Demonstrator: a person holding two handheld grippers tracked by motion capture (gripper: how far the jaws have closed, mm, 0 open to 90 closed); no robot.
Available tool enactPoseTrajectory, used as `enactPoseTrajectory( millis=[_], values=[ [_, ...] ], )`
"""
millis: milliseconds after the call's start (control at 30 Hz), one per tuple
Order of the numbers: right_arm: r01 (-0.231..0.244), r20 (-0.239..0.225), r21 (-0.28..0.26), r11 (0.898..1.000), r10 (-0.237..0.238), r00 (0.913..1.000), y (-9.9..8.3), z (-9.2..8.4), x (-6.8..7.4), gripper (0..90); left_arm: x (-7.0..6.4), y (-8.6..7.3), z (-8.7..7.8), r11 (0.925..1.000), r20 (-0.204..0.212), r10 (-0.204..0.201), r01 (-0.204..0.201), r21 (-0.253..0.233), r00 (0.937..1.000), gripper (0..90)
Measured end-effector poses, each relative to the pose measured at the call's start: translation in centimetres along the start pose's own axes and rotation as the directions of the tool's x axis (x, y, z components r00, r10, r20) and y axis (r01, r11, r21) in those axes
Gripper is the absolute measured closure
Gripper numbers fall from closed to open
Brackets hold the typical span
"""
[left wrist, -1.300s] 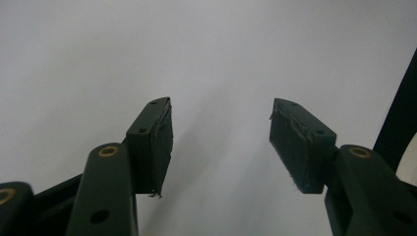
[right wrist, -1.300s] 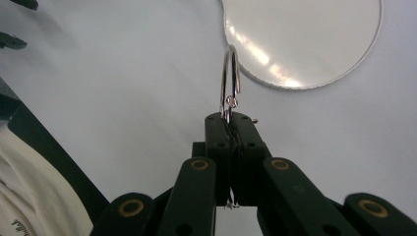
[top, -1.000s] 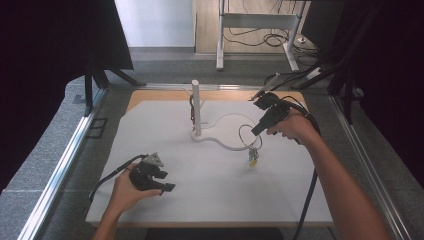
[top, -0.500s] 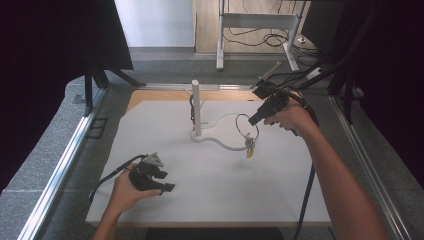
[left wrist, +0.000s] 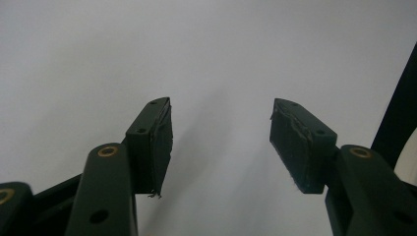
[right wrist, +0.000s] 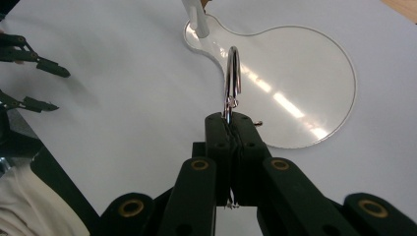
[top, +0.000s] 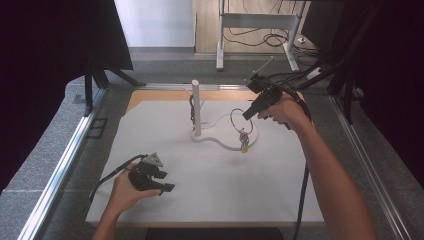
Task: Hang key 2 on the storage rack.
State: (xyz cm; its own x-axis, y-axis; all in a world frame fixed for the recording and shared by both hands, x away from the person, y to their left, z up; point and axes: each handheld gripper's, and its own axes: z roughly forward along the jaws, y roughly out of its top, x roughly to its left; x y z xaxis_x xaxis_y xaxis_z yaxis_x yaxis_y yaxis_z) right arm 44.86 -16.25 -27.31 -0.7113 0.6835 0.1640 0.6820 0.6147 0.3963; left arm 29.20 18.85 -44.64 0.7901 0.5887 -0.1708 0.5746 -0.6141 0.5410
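- We note a white stand (top: 220, 136) on the white sheet covering the tabletop (top: 150, 130): a flat, glossy, pear-shaped base with an upright white post (top: 196, 107) at its narrower end.
- The right gripper (top: 248, 114) is held above the wide end of the stand's base, on the side away from the post. Its jaws are clamped tight on a metal key ring (top: 239, 119).
- The key ring hangs clear of the stand's base, with a small bunch of keys (top: 243, 141) dangling beneath it, just above the base's near edge.
- In the right gripper view, the ring (right wrist: 232, 81) stands edge-on out of the closed jaws, pointing toward the post (right wrist: 195, 17).
- A dark item hangs against the post's left side; we cannot tell what it is.
- The left gripper (top: 167, 184) rests on the sheet, well apart from the stand, toward the near left corner. Its jaws are spread wide with nothing between them; the left gripper view shows bare white sheet beyond the pads (left wrist: 160, 142).
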Motion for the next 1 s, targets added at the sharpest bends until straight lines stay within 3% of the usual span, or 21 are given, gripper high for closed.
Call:
enactPoseTrajectory(
  millis=[1000],
  values=[
    [-0.01, -0.008, -0.013, 1.0, 0.01, 0.9999, 3.7, 1.2, -0.2, 87.5, 0.0, 0.0, -0.3, 0.9999, 0.0, -0.007, 0.007, -0.012, 1.0, 41.6]
  ],
)
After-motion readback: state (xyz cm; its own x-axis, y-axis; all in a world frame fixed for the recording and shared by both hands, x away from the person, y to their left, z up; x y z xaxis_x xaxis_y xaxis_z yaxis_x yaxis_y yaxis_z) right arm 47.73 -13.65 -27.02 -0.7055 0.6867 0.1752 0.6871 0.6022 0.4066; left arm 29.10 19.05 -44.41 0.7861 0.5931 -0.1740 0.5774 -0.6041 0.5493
